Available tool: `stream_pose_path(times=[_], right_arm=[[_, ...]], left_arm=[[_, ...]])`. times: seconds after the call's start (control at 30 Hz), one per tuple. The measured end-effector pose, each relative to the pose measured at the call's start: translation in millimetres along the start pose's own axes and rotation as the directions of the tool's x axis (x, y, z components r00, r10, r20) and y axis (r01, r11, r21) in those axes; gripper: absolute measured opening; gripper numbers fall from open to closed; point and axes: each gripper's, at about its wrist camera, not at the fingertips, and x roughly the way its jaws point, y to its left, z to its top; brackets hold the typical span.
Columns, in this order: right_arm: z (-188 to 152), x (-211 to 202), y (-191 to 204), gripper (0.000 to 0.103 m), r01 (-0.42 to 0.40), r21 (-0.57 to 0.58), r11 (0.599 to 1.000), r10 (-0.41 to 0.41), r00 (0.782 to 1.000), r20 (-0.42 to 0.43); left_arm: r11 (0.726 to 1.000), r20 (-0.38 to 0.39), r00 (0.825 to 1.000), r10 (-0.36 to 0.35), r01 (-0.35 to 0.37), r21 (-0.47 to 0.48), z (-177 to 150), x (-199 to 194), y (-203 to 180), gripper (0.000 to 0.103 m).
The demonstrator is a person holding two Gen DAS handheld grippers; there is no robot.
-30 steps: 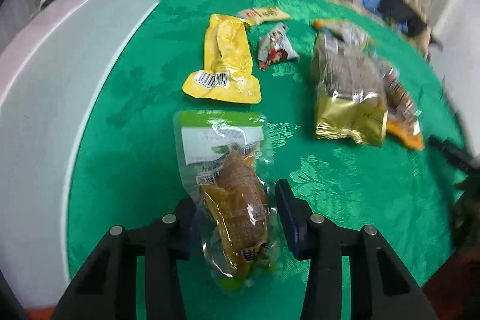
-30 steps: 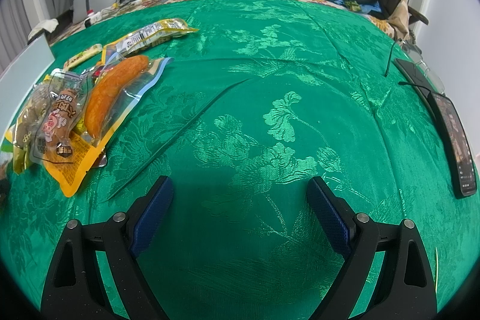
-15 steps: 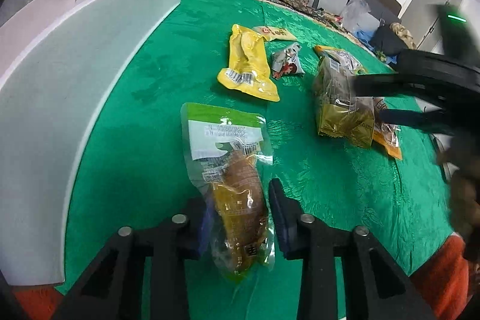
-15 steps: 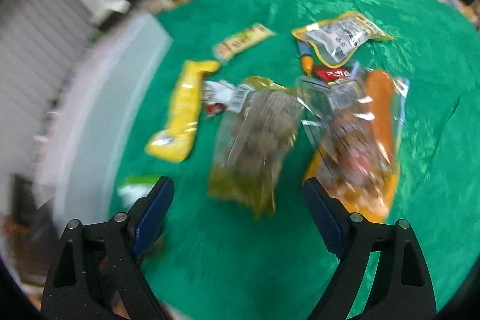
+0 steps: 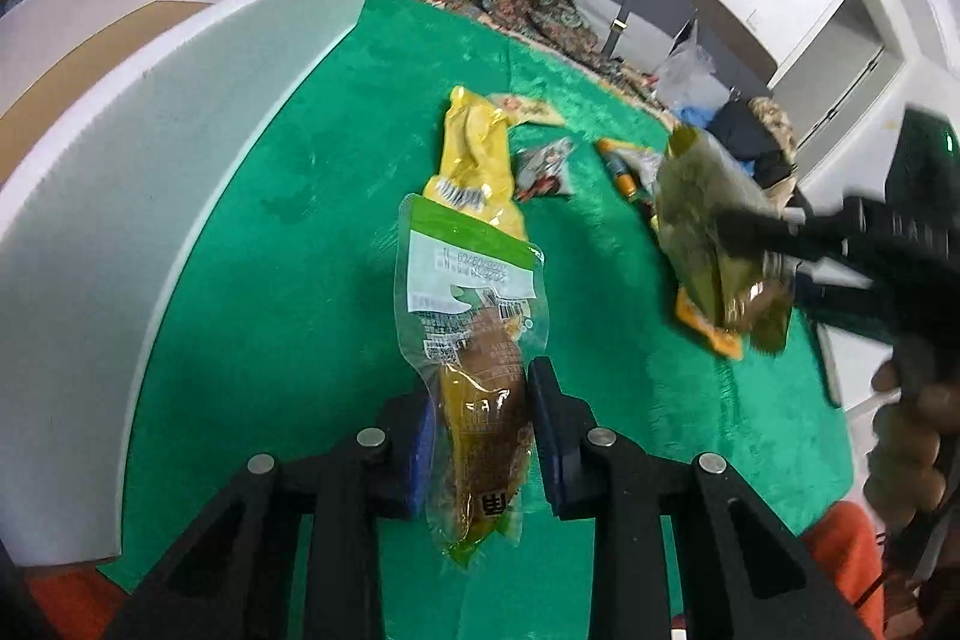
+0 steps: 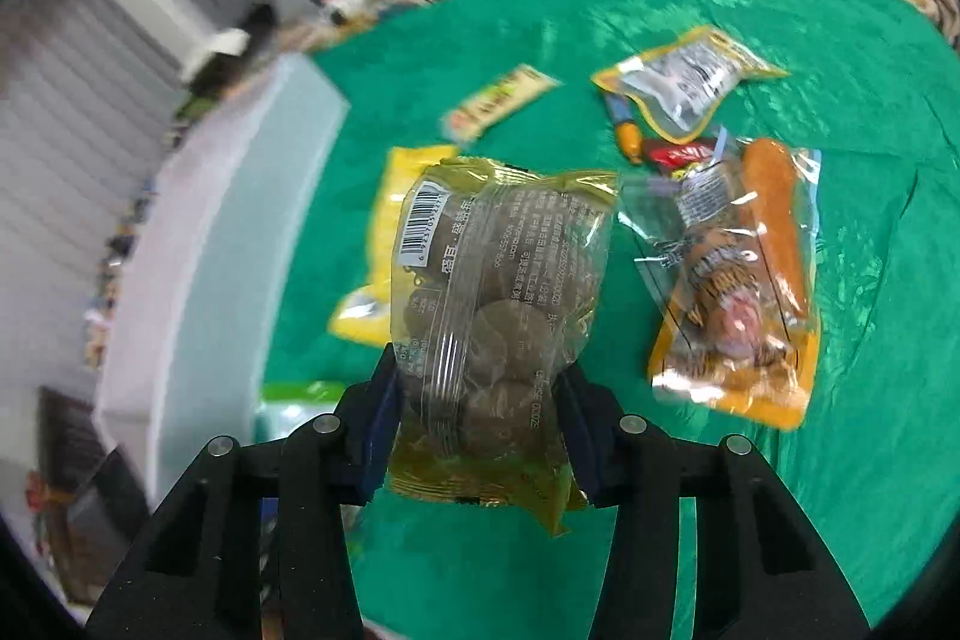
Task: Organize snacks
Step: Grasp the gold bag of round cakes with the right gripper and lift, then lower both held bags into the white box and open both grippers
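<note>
Left gripper (image 5: 480, 436) clamped on the green-topped pouch (image 5: 474, 340) and right gripper (image 6: 480, 430), jaws just closing, gripping the gold bag (image 6: 504, 304), both lifted off the green cloth (image 5: 312, 232), presumably bound for the white box (image 5: 150, 160)

I count 2 grippers, 1 white box (image 5: 180, 172) and, beside that box on the green cloth (image 6: 870, 460), about 8 snack packets, 2 of them clamped and 6 lying loose.
</note>
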Motion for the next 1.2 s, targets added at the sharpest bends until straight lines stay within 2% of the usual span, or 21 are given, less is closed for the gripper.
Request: stream_pose_path(times=[0.13,0.27,0.33,0.43,0.53,0.63,0.73,0.8,0.87,0.9,0.93,1.0,1.07,1.13,1.17,1.2], right_arm=[[-15,-6,-12,0.050,-0.015,0.055,0.998,0.016,1.000,-0.012],[-22,-16,-15,0.050,-0.067,0.109,0.992,0.067,0.998,0.002],[-16,-27,-4,0.050,-0.111,0.101,0.989,0.109,0.994,0.024],[-3,-45,25,0.050,-0.172,0.051,0.984,0.169,0.984,0.062],[15,-61,68,0.050,-0.240,-0.020,0.971,0.241,0.967,0.088],[29,-64,122,0.050,-0.312,-0.095,0.945,0.320,0.944,0.080],[37,-57,180,0.050,-0.365,-0.166,0.916,0.379,0.923,0.061],[38,-48,213,0.051,-0.369,-0.220,0.903,0.389,0.920,0.051],[38,-32,244,0.059,-0.366,-0.259,0.894,0.386,0.922,0.029],[39,-23,255,0.065,-0.362,-0.269,0.893,0.380,0.925,0.016],[40,-11,263,0.072,-0.357,-0.274,0.893,0.369,0.929,-0.006],[39,8,272,0.072,-0.336,-0.282,0.899,0.337,0.940,-0.046],[34,6,266,0.072,-0.299,-0.303,0.905,0.307,0.951,-0.021],[30,4,245,0.072,-0.253,-0.321,0.912,0.275,0.961,0.022],[28,4,231,0.072,-0.224,-0.324,0.919,0.249,0.968,0.039],[24,4,212,0.072,-0.169,-0.326,0.930,0.202,0.977,0.069]], left_arm=[[0.998,0.019,0.999,-0.048,0.048,-0.033,3,-20,-3,0.028],[0.992,0.062,0.993,-0.098,0.103,-0.076,19,-56,1,0.028],[0.989,0.106,0.988,-0.110,0.119,-0.089,37,-78,8,0.028],[0.990,0.174,0.981,-0.086,0.103,-0.093,66,-110,24,0.028],[0.994,0.233,0.972,-0.014,0.038,-0.100,94,-142,51,0.028],[0.988,0.257,0.958,0.124,-0.097,-0.116,117,-163,87,0.028],[0.967,0.250,0.937,0.244,-0.215,-0.136,123,-170,117,0.028],[0.937,0.220,0.914,0.342,-0.315,-0.150,125,-167,140,0.029],[0.905,0.165,0.894,0.416,-0.391,-0.166,117,-156,160,0.049],[0.891,0.127,0.888,0.442,-0.419,-0.172,115,-150,170,0.079],[0.880,0.104,0.881,0.462,-0.441,-0.177,113,-146,179,0.092],[0.855,0.088,0.857,0.507,-0.488,-0.174,100,-144,186,0.092],[0.840,0.095,0.841,0.533,-0.512,-0.176,91,-145,184,0.092],[0.837,0.122,0.833,0.540,-0.516,-0.183,87,-147,177,0.092],[0.841,0.140,0.833,0.535,-0.510,-0.182,85,-147,167,0.092],[0.854,0.159,0.842,0.516,-0.491,-0.172,87,-144,157,0.092]])
